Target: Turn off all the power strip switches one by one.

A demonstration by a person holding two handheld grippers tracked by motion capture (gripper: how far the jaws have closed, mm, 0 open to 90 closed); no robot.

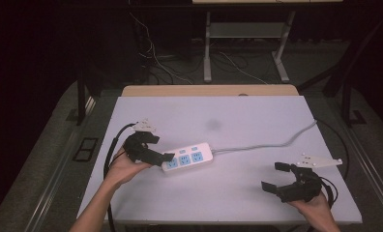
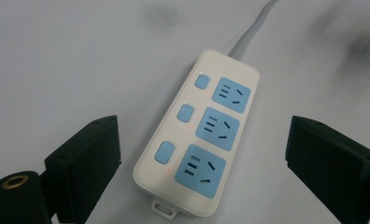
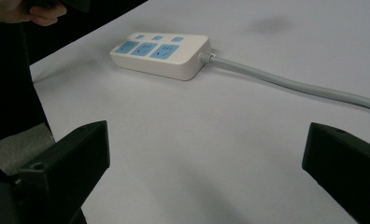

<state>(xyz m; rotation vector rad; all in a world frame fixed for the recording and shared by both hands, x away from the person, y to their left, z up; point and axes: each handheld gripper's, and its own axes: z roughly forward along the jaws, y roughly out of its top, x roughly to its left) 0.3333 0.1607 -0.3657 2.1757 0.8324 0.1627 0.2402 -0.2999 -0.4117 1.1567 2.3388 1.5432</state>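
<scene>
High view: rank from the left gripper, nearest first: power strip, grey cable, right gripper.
1. power strip: its near end sits right at the open jaws of the left gripper.
2. grey cable: runs off the strip's far end, toward the table's right edge.
3. right gripper: front right corner, open.

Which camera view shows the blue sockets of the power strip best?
The left gripper view: the power strip lies close between the open claw's jaws, all three sockets seen from above. The right gripper view shows them small and slanted; the high view shows them tiny.
</scene>
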